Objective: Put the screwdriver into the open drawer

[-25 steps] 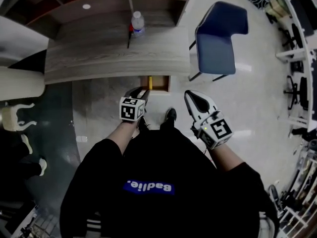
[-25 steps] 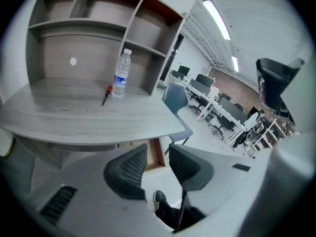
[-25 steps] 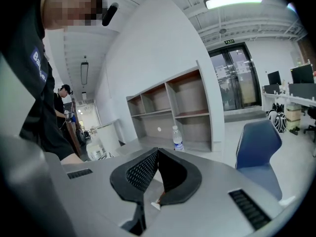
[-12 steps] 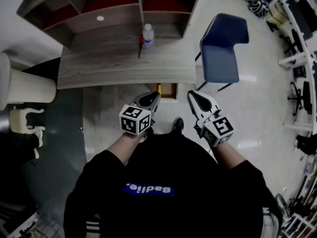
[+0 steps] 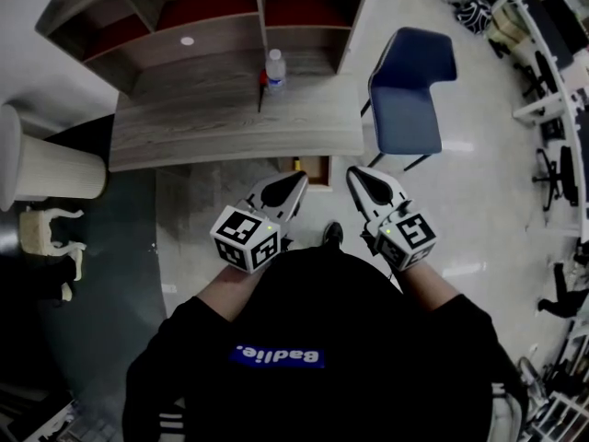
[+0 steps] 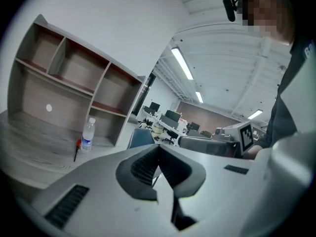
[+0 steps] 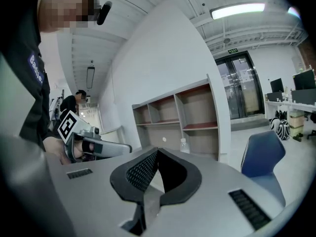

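The screwdriver [image 5: 260, 91], red-handled with a dark shaft, lies on the grey wooden desk [image 5: 184, 122] beside a clear water bottle [image 5: 273, 66]. The left gripper view shows the screwdriver [image 6: 76, 150] and bottle [image 6: 87, 134] far ahead. The open drawer [image 5: 310, 167] shows under the desk's front edge, partly hidden by the grippers. My left gripper [image 5: 298, 179] [image 6: 158, 148] is shut and empty, held up in front of the body, short of the desk. My right gripper [image 5: 352, 174] [image 7: 157, 152] hangs beside it, shut with nothing in it.
A shelf unit [image 5: 230, 12] stands on the back of the desk. A blue chair [image 5: 406, 86] is right of the desk. A white round bin [image 5: 51, 168] stands to the left. Office desks and chairs line the far right.
My left gripper has risen from near the drawer and its jaws have shut empty. The right gripper rose slightly. The head view has shifted, with the desk now lower in frame.
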Demonstrator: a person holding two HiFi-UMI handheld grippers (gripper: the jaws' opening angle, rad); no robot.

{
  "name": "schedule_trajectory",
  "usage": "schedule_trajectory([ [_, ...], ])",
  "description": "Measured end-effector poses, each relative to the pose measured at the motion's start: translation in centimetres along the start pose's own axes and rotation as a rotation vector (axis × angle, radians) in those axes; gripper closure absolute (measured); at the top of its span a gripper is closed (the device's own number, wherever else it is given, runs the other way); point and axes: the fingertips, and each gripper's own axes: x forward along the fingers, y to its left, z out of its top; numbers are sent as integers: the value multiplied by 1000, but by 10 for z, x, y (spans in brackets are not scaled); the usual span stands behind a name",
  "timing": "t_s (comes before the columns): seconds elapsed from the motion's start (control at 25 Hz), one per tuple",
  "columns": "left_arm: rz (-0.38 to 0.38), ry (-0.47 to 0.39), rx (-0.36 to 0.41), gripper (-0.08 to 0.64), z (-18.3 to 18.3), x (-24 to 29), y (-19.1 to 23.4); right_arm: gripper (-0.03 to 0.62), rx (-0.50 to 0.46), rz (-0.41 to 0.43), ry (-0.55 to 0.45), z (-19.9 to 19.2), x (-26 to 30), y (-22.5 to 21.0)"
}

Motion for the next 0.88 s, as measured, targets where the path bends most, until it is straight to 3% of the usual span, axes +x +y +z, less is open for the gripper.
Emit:
schedule_trajectory([
  [0.88,-88,-38,72,557,17,-5,-41,563,8,12,-4,-2,-12,9],
])
